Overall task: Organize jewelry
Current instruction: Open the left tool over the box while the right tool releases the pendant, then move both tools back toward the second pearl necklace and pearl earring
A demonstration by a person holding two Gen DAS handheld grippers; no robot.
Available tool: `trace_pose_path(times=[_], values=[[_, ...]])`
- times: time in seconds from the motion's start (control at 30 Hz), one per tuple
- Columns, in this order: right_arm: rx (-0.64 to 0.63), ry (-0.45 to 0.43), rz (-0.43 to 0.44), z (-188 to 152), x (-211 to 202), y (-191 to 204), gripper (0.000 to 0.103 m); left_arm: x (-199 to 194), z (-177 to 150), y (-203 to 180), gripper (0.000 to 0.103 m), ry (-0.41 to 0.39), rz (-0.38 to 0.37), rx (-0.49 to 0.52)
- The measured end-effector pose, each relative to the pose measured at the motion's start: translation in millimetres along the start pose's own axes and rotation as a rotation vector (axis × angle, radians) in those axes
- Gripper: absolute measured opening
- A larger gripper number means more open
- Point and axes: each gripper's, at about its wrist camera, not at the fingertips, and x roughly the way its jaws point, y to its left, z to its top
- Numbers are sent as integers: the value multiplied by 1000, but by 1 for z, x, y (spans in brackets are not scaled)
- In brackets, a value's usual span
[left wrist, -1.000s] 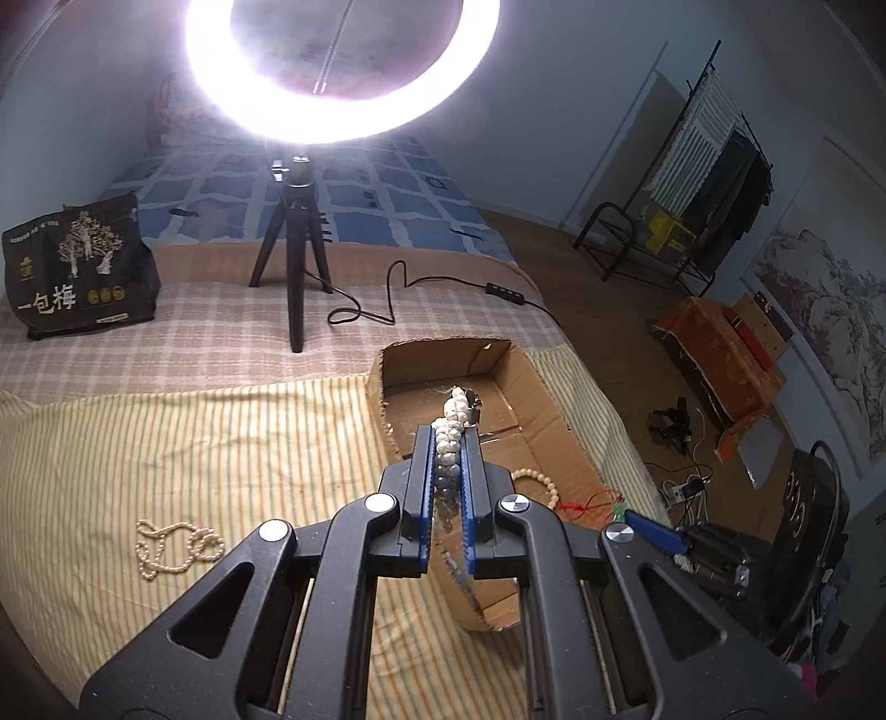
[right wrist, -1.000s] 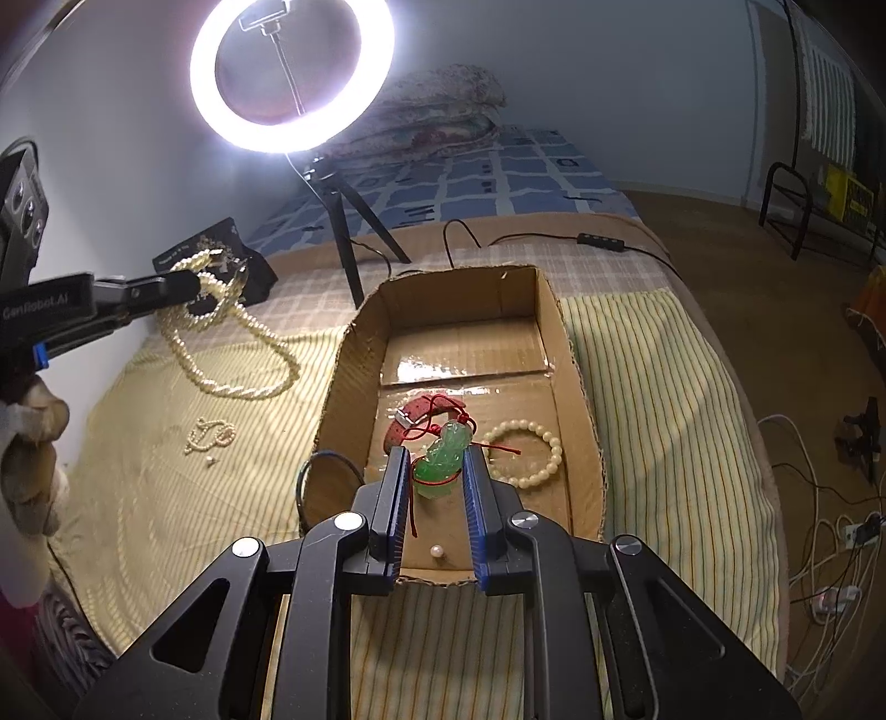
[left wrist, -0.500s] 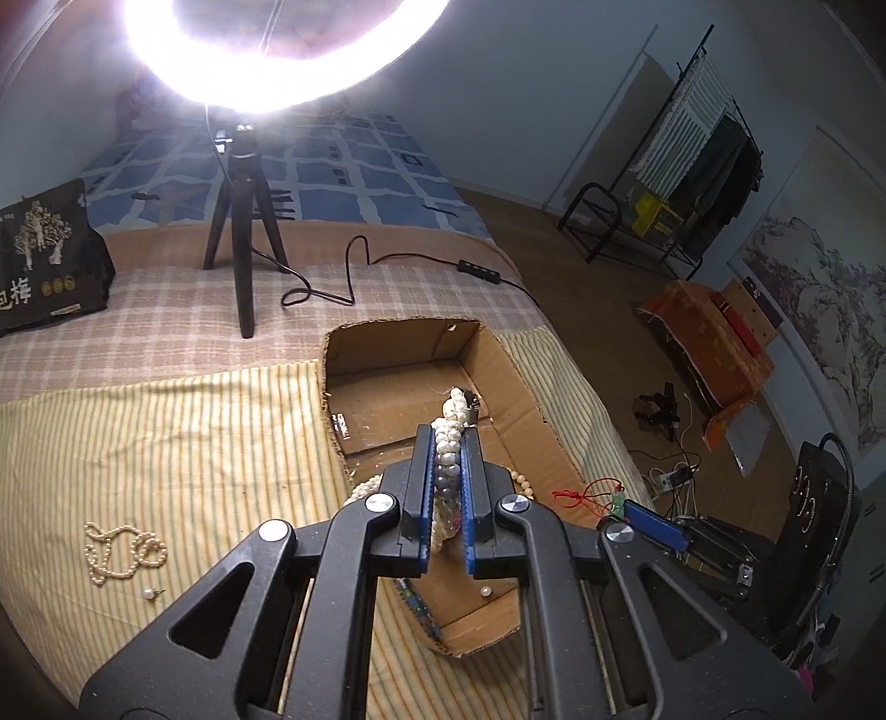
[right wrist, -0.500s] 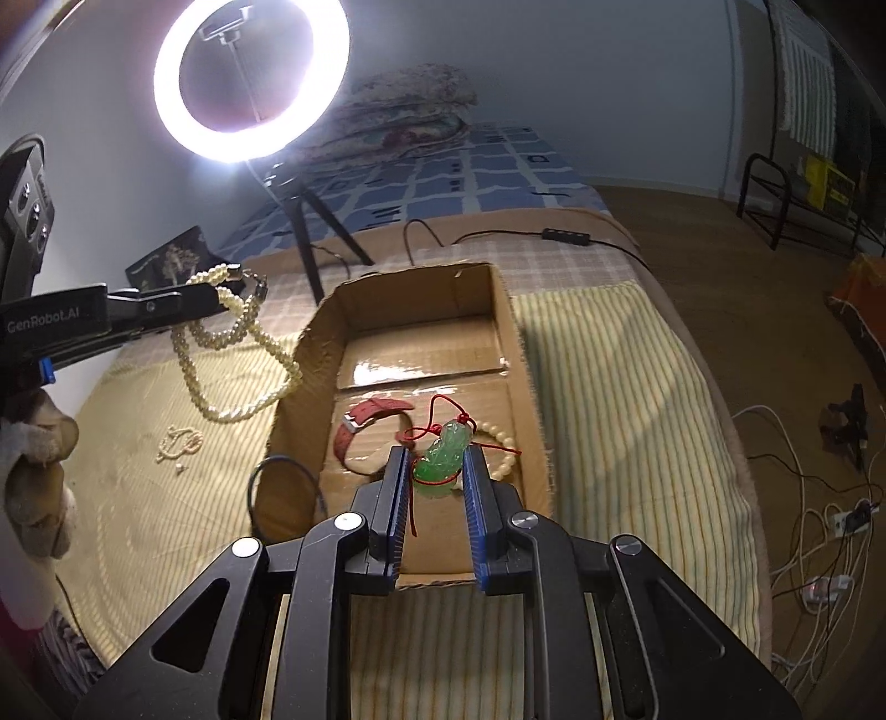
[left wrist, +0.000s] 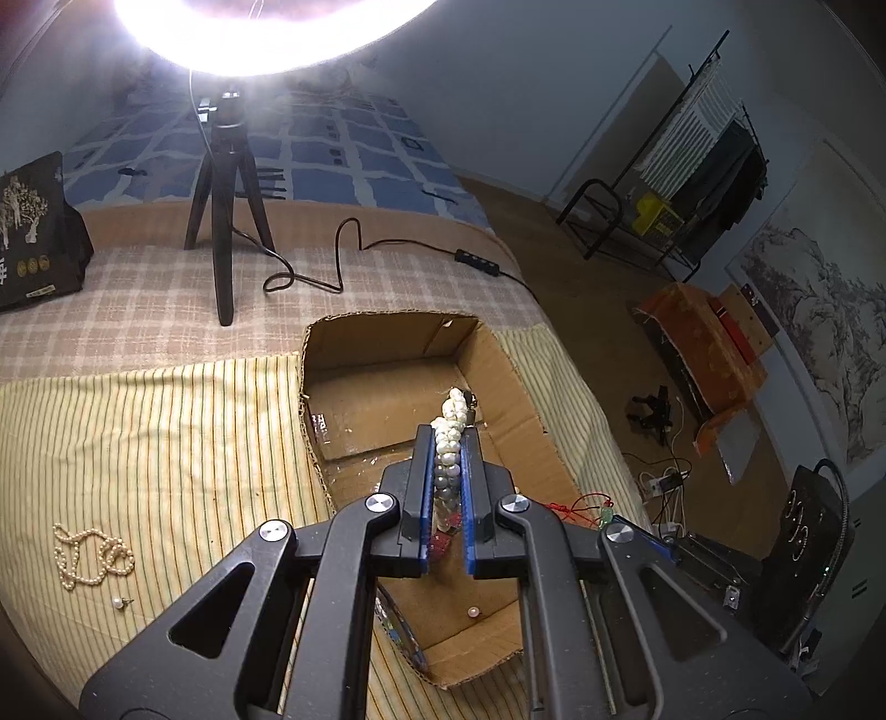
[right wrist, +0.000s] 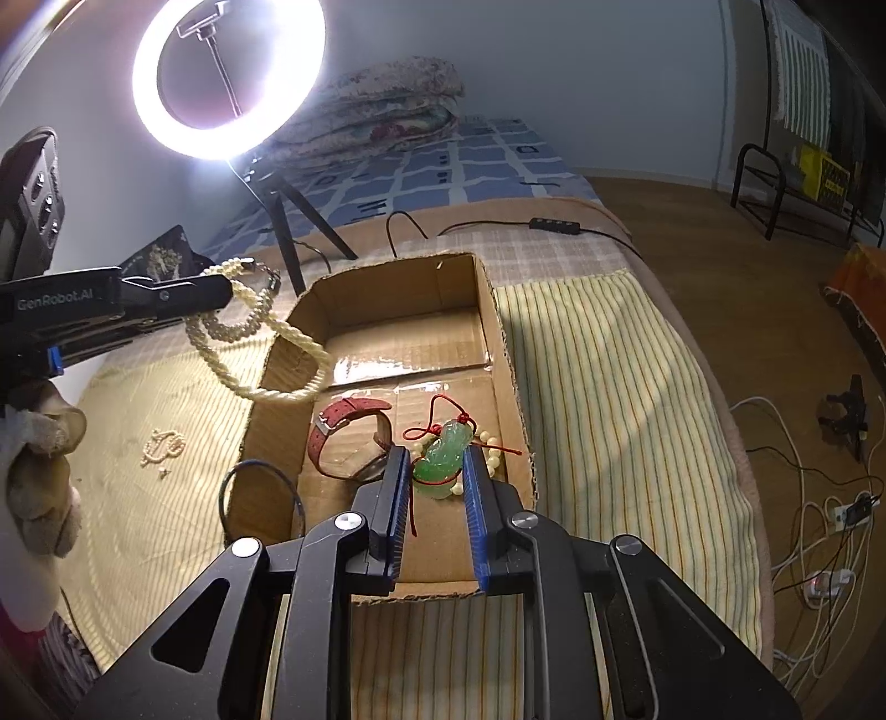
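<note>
Ring light (left wrist: 266, 33) cut off by the frame top in the left wrist view. Pearl necklace (right wrist: 260, 354): cream twisted rope, loops dangling over the cardboard box's (right wrist: 501, 343) left wall, clamped in the left gripper (left wrist: 448, 443). Jade pendant (right wrist: 443, 451): green, red-corded, pinched in the right gripper (right wrist: 440, 471) above the box's near end. Both grippers angled downward.

- a home bedroom: a bed (left wrist: 166, 421) under striped and checked covers; folded quilts (right wrist: 382, 105) stacked at its head
- a clothes rack (left wrist: 703, 144) by the wall; a wooden floor (right wrist: 720, 266)
</note>
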Motion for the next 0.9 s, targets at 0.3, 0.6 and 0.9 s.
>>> trace_pose_path(times=[0.3, 0.6, 0.9], values=[[-12, 40, -9, -2, 16, 0, 52, 19, -5, -2, 24, 50, 46, 41], [-27, 19, -23, -2, 10, 5, 59, 14, -9, 0, 33, 48, 78, 65], [-52, -7, -35, 1, -6, 19, 59, -14, -12, -2, 37, 7, 96, 95]])
